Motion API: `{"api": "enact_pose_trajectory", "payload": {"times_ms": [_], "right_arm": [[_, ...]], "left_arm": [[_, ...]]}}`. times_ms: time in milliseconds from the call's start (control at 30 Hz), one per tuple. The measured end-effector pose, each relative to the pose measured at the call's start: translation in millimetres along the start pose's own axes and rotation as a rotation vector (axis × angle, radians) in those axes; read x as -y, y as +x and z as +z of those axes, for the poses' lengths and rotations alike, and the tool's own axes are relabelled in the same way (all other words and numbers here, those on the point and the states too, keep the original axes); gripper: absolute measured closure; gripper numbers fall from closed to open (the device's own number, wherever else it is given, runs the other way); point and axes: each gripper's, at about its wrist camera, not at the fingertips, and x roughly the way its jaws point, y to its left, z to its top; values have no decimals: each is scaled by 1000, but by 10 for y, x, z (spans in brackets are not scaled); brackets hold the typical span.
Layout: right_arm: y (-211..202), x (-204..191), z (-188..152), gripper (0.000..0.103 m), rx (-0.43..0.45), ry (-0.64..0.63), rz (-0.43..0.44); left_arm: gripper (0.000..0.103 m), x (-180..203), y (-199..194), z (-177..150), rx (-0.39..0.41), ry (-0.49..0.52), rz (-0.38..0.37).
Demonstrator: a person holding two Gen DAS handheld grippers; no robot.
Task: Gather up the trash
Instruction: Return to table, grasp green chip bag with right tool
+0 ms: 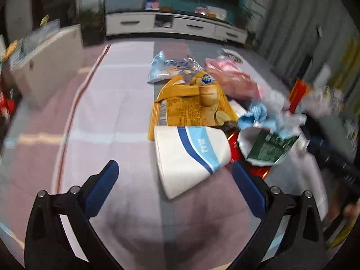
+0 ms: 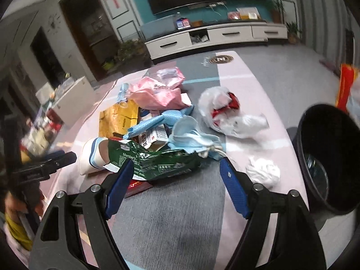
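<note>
The trash lies in one loose heap on a pink and grey mat (image 2: 180,202), and both grippers face it with their blue fingers spread wide and nothing between them.

A white paper cup (image 1: 191,157) with blue bands lies on its side just ahead of the left gripper (image 1: 175,168), closer to its right finger (image 1: 247,189) than to the left one. Beyond the cup is a yellow chip bag (image 1: 186,105), partly under it, then a pale blue wrapper (image 1: 168,67) and a crumpled pink bag (image 1: 234,78). Past the right finger sit a torn green bag (image 1: 270,146) and blue cloth scraps (image 1: 256,114); something red under them is mostly covered. That whole right side is smeared by blur (the labels cannot be read).

The green bag (image 2: 157,159) lies directly ahead of the right gripper (image 2: 175,171), touching or passing just behind its left finger (image 2: 117,189); which one cannot be told. A red packet (image 2: 137,185) shows only an edge beneath it. Farther on are a blue face mask (image 2: 191,137), a small carton (image 2: 155,137) half buried, and the pink bag (image 2: 157,92). Beyond the right finger (image 2: 234,191) lie a white tissue wad (image 2: 263,173) and a white plastic bag (image 2: 225,112) with red inside. A black bin (image 2: 328,164) stands off to that side, its rim cut by the frame edge. The other gripper's dark tips (image 2: 56,160) reach in at the left near the cup (image 2: 92,157).
</note>
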Motion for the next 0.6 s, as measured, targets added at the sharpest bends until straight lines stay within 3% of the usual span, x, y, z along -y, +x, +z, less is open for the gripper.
{"api": "enact_pose_trajectory", "payload": {"times_ms": [100, 367, 467, 600], "right_arm": [[47, -77, 8, 26, -3, -46, -9], [226, -386, 30, 26, -9, -193, -23], [309, -559, 72, 26, 3, -301, -33], [426, -640, 86, 26, -14, -348, -19]], "left_arm": [[3, 191, 27, -42, -12, 166, 44], [4, 480, 232, -204, -30, 402, 180], [15, 543, 347, -244, -46, 464, 219], [29, 513, 436, -230, -62, 451, 191]]}}
